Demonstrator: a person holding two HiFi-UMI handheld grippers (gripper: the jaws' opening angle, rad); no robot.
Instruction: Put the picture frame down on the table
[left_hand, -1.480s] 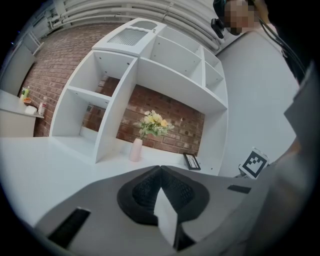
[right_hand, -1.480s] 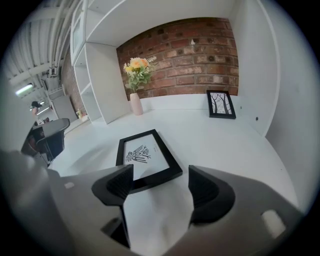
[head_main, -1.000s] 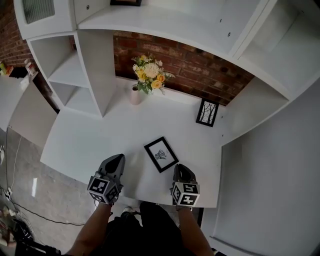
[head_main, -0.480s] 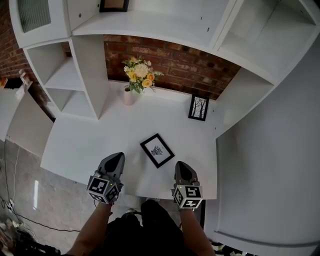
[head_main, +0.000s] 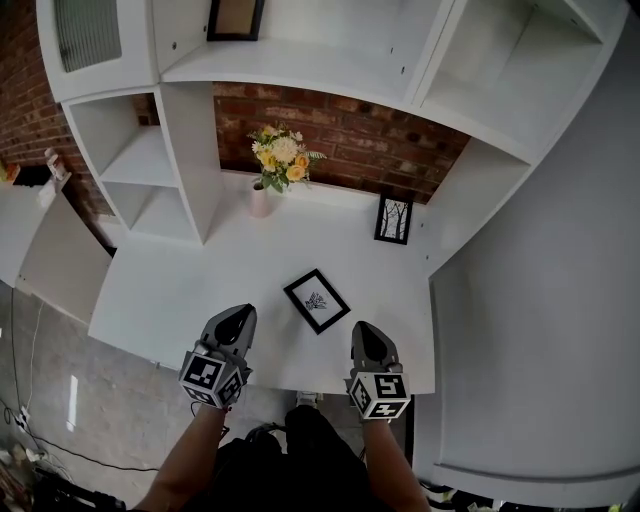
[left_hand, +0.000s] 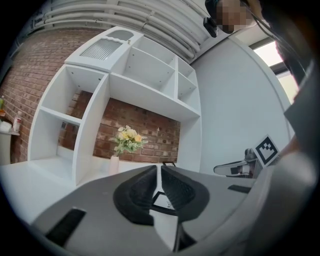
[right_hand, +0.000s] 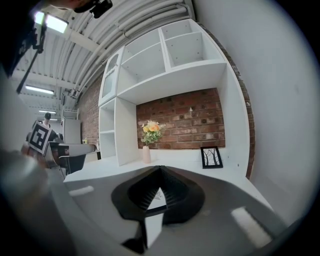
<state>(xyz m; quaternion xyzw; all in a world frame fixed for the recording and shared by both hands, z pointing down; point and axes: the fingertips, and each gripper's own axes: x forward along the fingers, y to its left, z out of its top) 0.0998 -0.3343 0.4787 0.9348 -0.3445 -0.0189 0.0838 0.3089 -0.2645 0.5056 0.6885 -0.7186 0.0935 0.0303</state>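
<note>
A black picture frame (head_main: 317, 300) with a white mat and a small plant drawing lies flat on the white table (head_main: 200, 280), turned at an angle. It sits between and just beyond both grippers, touching neither. My left gripper (head_main: 235, 318) hovers at the table's front edge, shut and empty. My right gripper (head_main: 362, 333) is at the front edge too, shut with nothing in it. In the left gripper view the frame (left_hand: 165, 200) shows below the closed jaws (left_hand: 159, 171). The right gripper view shows a corner of the frame (right_hand: 156, 197) behind its jaws (right_hand: 160, 171).
A second black frame (head_main: 394, 219) with a tree print stands against the brick wall at the back right. A vase of yellow and white flowers (head_main: 262, 192) stands at the back left. White shelving (head_main: 150, 160) flanks the table; another frame (head_main: 236, 18) sits on the top shelf.
The head view has shifted slightly. The frame stays flat on the table and both grippers keep their places at the front edge.
</note>
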